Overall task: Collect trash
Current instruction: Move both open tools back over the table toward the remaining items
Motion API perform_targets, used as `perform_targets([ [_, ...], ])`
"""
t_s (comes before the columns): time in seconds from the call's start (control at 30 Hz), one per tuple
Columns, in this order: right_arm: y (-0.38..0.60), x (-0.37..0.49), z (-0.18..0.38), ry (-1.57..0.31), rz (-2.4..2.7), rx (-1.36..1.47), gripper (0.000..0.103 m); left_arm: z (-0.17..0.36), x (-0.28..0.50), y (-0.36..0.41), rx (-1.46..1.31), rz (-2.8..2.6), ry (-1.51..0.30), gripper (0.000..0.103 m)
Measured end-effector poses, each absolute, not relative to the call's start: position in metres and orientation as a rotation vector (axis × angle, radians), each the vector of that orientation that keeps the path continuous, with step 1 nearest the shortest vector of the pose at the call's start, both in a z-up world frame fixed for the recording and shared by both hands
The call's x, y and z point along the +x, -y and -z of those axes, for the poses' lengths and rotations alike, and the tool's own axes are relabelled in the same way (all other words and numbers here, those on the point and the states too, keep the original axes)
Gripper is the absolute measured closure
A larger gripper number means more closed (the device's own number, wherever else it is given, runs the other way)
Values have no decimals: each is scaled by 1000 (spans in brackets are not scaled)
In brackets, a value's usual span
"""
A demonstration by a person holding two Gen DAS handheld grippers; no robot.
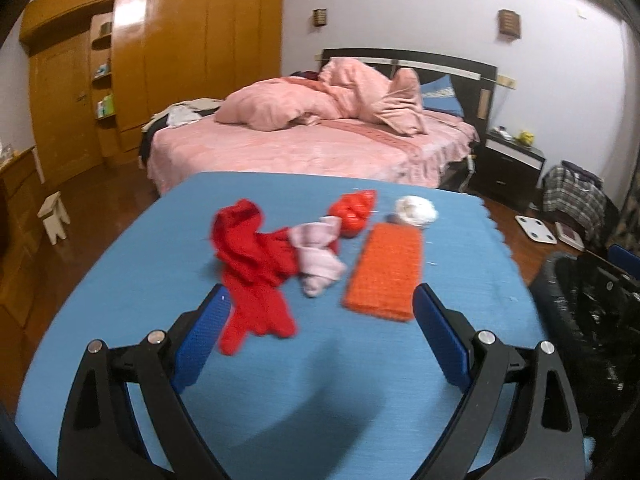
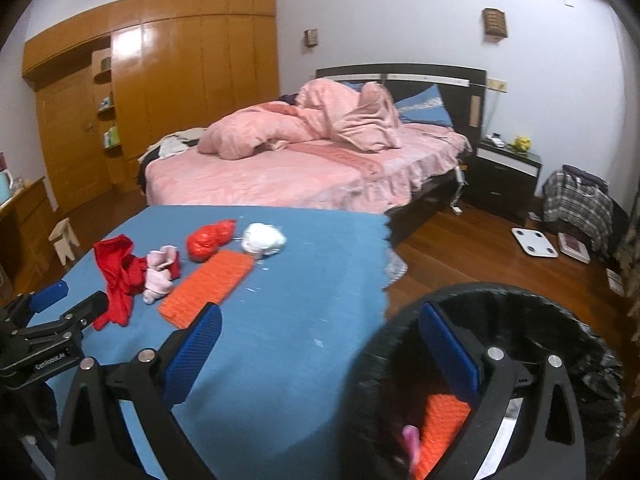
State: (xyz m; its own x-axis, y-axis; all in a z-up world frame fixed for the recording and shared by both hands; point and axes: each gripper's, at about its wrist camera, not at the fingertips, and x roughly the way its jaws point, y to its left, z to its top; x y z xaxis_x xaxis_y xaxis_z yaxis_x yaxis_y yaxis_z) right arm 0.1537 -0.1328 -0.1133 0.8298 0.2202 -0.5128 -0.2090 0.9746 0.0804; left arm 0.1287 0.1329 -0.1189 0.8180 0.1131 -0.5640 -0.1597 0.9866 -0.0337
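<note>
Hovering above the near edge of the table (image 1: 360, 380), the left gripper (image 1: 322, 312) has its blue-padded fingers (image 1: 202, 336) spread wide apart with nothing between them. The table carries a blue cloth, and all loose items lie toward its far edge.

Item positions on the table:
- A red garment (image 1: 252, 264) lies left of centre, its lower end just ahead of the left finger.
- A pink sock (image 1: 320, 260) rests against the right side of the red garment, touching it.
- A crumpled red plastic bag (image 1: 354, 210) sits behind the pink sock, near the far edge.
- A white crumpled wad (image 1: 416, 209) lies to the right of the red plastic bag, also near the far edge.
- An orange textured pad (image 1: 386, 272) lies flat, its far end just beside the white wad and its near end close to the right finger.

The right gripper (image 2: 320, 326) is held at the right edge of the table, with its fingers (image 2: 194, 350) likewise wide apart and empty. Its right finger is over the mouth of a bin lined with a black bag (image 2: 560, 320), which stands on the wooden floor (image 2: 460, 256) beside the table. Inside the bin, an orange textured piece (image 2: 440, 428) and a pink object (image 2: 412, 440) are visible.

A bed (image 1: 304, 148) with pink bedding stands beyond the far edge of the table.
</note>
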Motion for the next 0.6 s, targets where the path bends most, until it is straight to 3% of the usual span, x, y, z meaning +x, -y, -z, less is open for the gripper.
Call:
perform_targets([
  [0.6,48,222,142,-650,-283,22,6,143,148,-213,-108,-239,-651,13],
])
